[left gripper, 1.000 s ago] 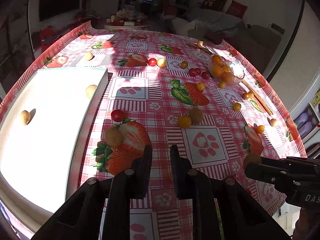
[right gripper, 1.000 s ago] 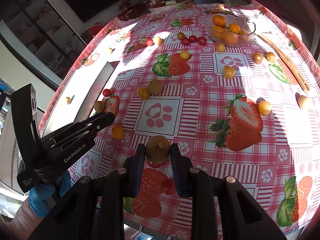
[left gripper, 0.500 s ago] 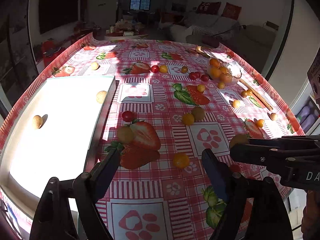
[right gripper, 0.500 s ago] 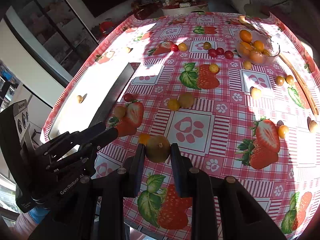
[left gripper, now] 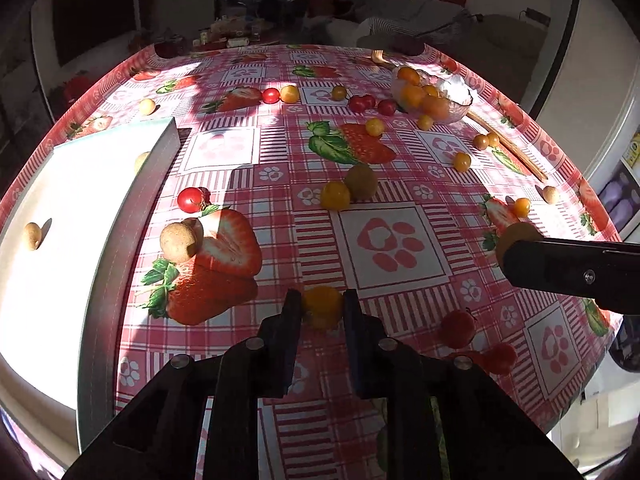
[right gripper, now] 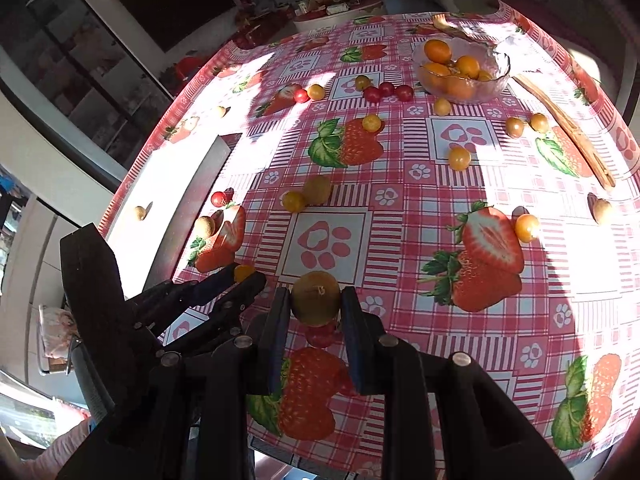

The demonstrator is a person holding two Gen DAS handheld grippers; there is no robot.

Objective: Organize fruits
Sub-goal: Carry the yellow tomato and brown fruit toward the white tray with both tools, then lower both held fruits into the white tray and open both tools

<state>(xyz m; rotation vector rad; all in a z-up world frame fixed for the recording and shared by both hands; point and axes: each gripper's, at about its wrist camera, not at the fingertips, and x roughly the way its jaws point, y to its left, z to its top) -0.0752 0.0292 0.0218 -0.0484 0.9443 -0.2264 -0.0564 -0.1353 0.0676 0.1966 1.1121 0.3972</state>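
Note:
My left gripper [left gripper: 322, 304] is closing its jaws on a small yellow-orange fruit [left gripper: 321, 300] near the table's front edge, and both pads touch it. From the right wrist view, the left gripper [right gripper: 245, 276] sits low at the left with that yellow-orange fruit [right gripper: 243, 271] at its tips. My right gripper [right gripper: 316, 300] is shut on a round brown-green fruit [right gripper: 315, 296], held above the cloth. The left wrist view shows that brown-green fruit [left gripper: 516, 236] at the right edge. A white tray [left gripper: 152, 184] on the left holds two small brown fruits.
Cherry tomatoes, yellow fruits and brown fruits lie scattered over the strawberry-print tablecloth [left gripper: 392, 240]. A glass bowl [left gripper: 460, 94] of orange fruits stands at the far right, with a wooden utensil [left gripper: 508, 146] beside it. Two red tomatoes [left gripper: 456, 328] lie near the front edge.
The left gripper opened wide, moved forward and down over the yellow-orange fruit, then closed on it. The right gripper still holds the brown-green fruit.

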